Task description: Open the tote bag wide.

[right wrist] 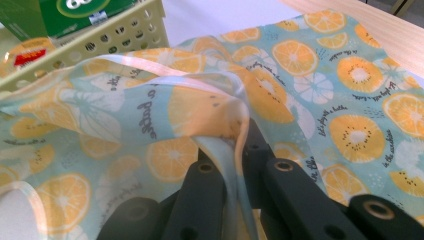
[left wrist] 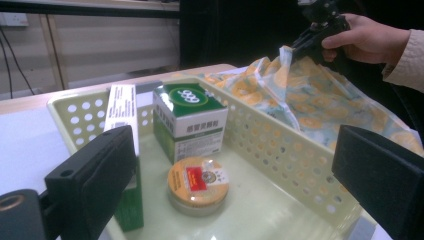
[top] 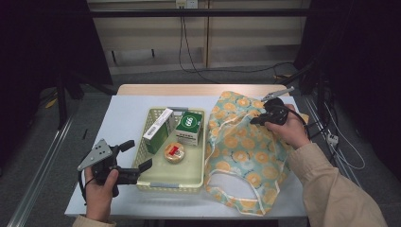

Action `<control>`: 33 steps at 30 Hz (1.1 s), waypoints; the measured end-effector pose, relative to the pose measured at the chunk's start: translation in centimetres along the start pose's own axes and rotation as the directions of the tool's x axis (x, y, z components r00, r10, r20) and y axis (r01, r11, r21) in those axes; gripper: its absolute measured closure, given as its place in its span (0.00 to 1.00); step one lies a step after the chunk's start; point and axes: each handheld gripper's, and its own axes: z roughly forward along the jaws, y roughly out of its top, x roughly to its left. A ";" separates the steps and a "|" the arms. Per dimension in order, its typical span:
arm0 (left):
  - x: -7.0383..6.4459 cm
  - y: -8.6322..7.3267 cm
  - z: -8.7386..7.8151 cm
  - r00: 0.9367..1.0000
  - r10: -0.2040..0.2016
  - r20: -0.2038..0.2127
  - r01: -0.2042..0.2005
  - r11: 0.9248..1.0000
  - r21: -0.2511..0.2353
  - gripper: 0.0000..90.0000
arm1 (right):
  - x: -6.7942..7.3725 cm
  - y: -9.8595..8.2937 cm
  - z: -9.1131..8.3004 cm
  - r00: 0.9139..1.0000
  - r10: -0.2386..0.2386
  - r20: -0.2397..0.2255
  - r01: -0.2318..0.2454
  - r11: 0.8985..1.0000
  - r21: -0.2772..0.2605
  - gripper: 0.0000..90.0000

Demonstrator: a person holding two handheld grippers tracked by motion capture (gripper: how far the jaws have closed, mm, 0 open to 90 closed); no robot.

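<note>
Fabric bag (right wrist: 150, 120) edge clamped between right gripper (right wrist: 235, 165) fingers (left gripper (left wrist: 240, 190) agape).

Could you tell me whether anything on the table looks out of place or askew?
Nothing looks damaged or spilled. The fruit-print bag lies rumpled beside the basket, one edge lifted where the right gripper pinches it. In the basket, the white-and-green box leans at an angle; the green box and round tin sit flat.

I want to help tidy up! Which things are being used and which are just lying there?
In use:
bag, pinched by the right gripper
basket, by the open left gripper
green box
tall box
round tin

Lying about:
cables on the floor
</note>
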 end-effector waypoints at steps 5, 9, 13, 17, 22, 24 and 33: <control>-0.1 1.1 0.6 1.000 0.009 0.017 -0.009 1.000 -0.002 0.04 | -0.1 0.7 -0.3 1.000 0.019 0.000 -0.019 1.000 -0.004 0.99; 0.1 1.6 1.4 0.999 0.008 0.031 -0.008 1.000 -0.004 0.04 | -0.4 1.0 -0.7 0.999 0.033 -0.003 -0.033 0.999 -0.020 0.99; 0.0 2.0 2.1 0.999 0.007 0.045 -0.007 1.000 -0.010 0.04 | -0.6 1.2 -1.0 0.999 0.039 0.000 -0.039 0.999 -0.036 0.99; -0.1 2.2 2.9 0.998 0.009 0.055 -0.009 1.000 -0.003 0.04 | -0.5 1.3 -1.2 0.999 0.041 -0.006 -0.041 0.998 -0.050 0.99; -0.3 2.4 4.1 0.997 0.011 0.077 -0.012 1.000 0.008 0.04 | -0.5 1.5 -1.3 0.999 0.043 -0.006 -0.044 0.998 -0.052 0.99; -0.5 2.5 4.6 0.996 0.018 0.082 -0.020 1.000 0.017 0.04 | -0.5 1.5 -1.4 0.999 0.046 -0.009 -0.046 0.997 -0.055 0.99; -0.4 3.0 6.3 0.994 0.024 0.110 -0.028 0.999 0.035 0.05 | -0.6 1.4 -1.4 0.999 0.042 -0.006 -0.043 0.998 -0.051 0.99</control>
